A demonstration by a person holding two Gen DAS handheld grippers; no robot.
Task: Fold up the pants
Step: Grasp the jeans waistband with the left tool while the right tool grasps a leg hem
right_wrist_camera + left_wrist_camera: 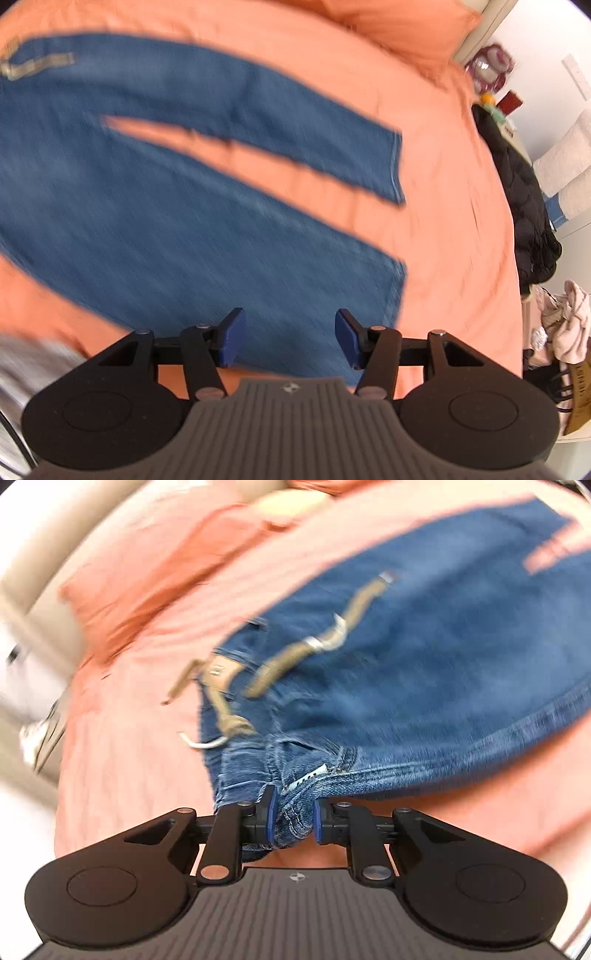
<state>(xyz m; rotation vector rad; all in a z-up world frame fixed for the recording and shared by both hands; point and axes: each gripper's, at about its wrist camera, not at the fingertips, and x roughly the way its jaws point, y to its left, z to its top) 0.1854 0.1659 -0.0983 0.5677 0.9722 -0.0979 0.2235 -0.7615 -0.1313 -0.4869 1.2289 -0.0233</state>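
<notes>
Blue jeans (pixel 424 686) with a tan belt (pixel 280 664) through the loops lie on an orange bedsheet (pixel 129 760). My left gripper (pixel 293 814) is shut on the bunched waistband near the zipper, lifting that corner. In the right wrist view the jeans (pixel 147 206) lie spread with both legs apart, hems pointing right. My right gripper (pixel 290 338) is open and empty, hovering over the near leg close to its hem. Both views are motion-blurred.
Orange pillows (pixel 155 572) lie at the head of the bed by a beige headboard (pixel 40 546). In the right wrist view a black garment (pixel 524 199) lies along the bed's right edge, with a cluttered nightstand (pixel 491 85) and piled clothes (pixel 561 325) beyond.
</notes>
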